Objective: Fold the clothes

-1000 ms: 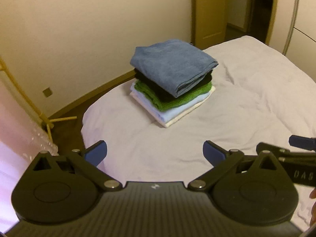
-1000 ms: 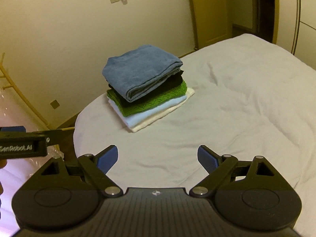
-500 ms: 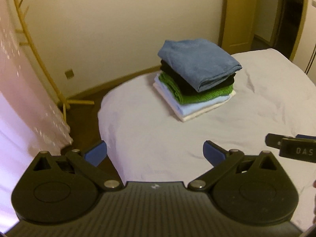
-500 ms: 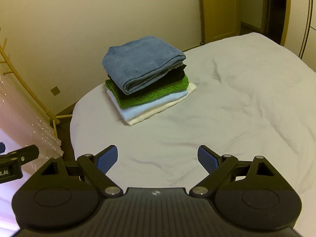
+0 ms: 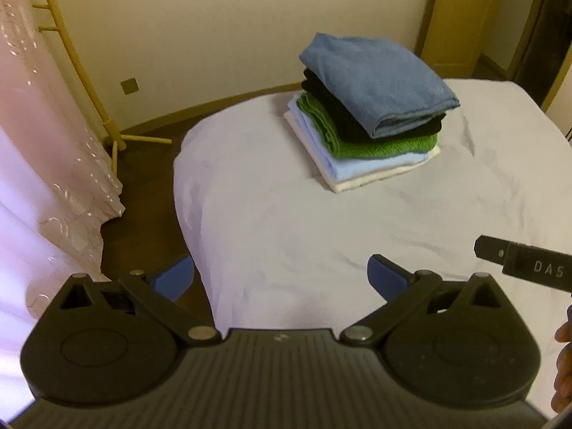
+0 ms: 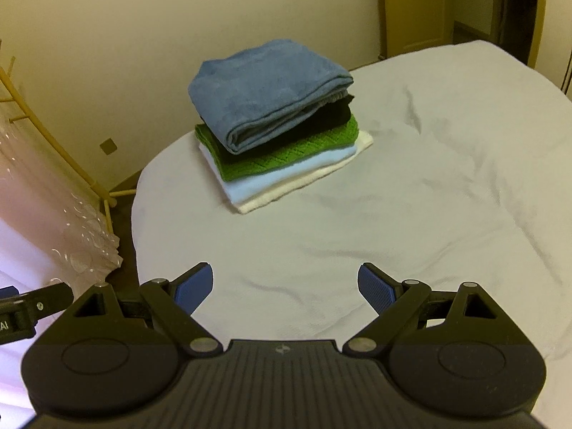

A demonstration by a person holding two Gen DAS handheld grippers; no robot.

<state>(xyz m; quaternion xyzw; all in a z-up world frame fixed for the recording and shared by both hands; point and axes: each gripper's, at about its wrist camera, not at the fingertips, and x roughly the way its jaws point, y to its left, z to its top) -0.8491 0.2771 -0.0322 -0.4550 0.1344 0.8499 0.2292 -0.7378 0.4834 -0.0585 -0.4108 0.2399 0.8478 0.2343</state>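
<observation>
Clothes sit folded in a stack (image 6: 275, 125) near the corner of the white-sheeted bed (image 6: 411, 221), blue piece on top, then black, green knit, pale blue and cream. The left gripper (image 5: 280, 279) and right gripper (image 6: 286, 286) both hover wide and empty, well short of it. A cream wall (image 6: 107, 53), wooden door (image 5: 461, 18) and yellow rack (image 5: 82, 82) surround.

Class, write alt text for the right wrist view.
A neat stack of folded clothes, blue on top, then black, green, pale blue and cream, sits on a white bed. In front, the right gripper is open and empty above the sheet.
</observation>
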